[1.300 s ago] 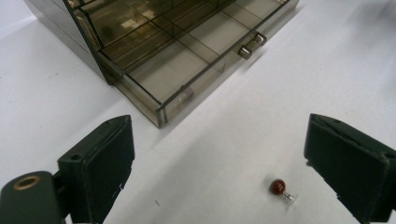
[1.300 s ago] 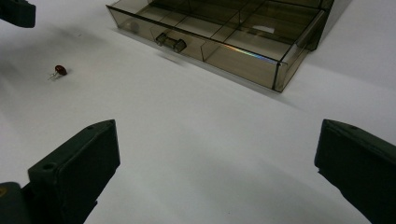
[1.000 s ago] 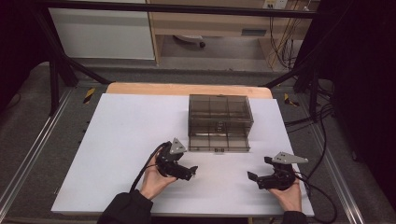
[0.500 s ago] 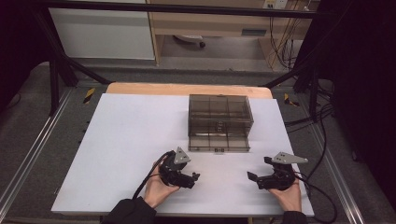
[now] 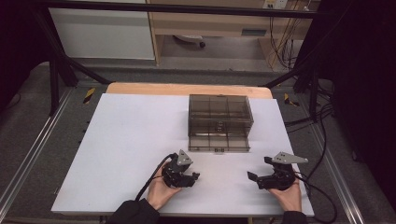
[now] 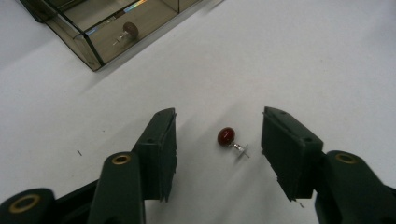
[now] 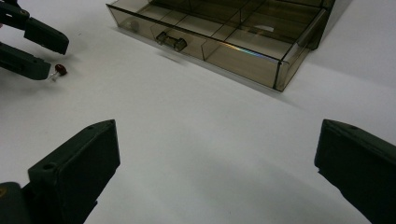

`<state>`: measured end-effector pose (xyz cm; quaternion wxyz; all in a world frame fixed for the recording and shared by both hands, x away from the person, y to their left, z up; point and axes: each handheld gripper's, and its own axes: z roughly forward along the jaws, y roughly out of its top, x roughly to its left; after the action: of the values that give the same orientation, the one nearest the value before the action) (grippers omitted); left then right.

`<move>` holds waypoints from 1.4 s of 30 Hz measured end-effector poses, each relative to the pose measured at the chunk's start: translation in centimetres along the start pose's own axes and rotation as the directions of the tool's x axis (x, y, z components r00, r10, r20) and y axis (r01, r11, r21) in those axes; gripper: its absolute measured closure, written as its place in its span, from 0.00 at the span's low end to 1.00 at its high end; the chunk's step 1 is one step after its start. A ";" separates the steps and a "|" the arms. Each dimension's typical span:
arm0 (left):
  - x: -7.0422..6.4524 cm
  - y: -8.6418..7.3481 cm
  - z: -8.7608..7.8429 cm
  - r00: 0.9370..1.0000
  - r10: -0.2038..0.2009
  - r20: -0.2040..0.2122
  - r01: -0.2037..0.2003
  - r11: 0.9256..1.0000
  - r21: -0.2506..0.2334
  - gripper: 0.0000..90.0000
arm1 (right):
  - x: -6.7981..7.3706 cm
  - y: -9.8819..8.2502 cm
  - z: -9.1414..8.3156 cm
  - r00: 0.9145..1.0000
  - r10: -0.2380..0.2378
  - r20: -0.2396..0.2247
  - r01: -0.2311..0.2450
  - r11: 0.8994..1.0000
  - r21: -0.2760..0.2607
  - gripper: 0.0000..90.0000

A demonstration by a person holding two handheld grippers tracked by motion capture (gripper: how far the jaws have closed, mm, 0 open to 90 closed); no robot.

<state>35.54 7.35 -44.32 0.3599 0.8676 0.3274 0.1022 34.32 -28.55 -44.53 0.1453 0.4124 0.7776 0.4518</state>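
A small pin with a round dark-red head lies on the white table top. My left gripper is low over it with one jaw on each side. Its jaws have just been closing, but a gap remains on both sides of the pin and the pads do not touch it. In the high view the left gripper is at the front, left of centre. The right gripper view shows the pin beside the left gripper's fingers. My right gripper stands open and empty at the front right.
A smoky clear plastic drawer box stands mid-table. Its drawer is pulled out towards me, divided into compartments, with a clear handle on its front. A round-headed pin lies in one front compartment. The white table top stretches bare to the left.
My left gripper has come a little nearer the front edge and lower, and its jaws have narrowed around the red-headed pin. The right gripper has not moved.
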 end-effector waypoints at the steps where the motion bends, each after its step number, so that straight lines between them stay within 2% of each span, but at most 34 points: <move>1: 0.0 0.0 0.0 1.000 -0.005 0.005 0.005 1.000 0.002 0.54 | 0.0 0.0 0.0 1.000 0.000 0.000 0.000 1.000 0.001 0.01; 6: -0.1 0.0 0.2 1.000 -0.013 0.010 0.013 1.000 0.005 0.60 | 0.0 0.0 0.0 1.000 0.002 -0.001 -0.002 1.000 0.000 0.01; 21: -0.2 -0.2 0.3 1.000 0.000 0.006 0.000 1.000 0.017 0.78 | 0.0 0.0 0.0 1.000 0.000 -0.001 0.000 1.000 -0.001 0.01; 31: -0.2 -0.3 0.3 1.000 -0.002 0.019 0.002 1.000 0.020 0.76 | 0.0 0.0 -0.1 1.000 0.001 -0.001 -0.001 1.000 -0.001 0.01; 34: -0.3 -0.4 0.2 1.000 0.006 0.003 -0.006 1.000 0.019 0.80 | 0.0 0.0 0.0 1.000 0.001 -0.002 -0.001 1.000 -0.001 0.01; 42: 0.1 -0.3 0.2 1.000 -0.008 0.022 0.007 1.000 0.024 0.83 | 0.0 0.0 0.0 1.000 0.002 -0.003 -0.002 1.000 0.001 0.01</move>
<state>35.52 7.45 -44.66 0.3537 0.8717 0.3277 0.0874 34.33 -28.57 -44.51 0.1434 0.4124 0.7777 0.4522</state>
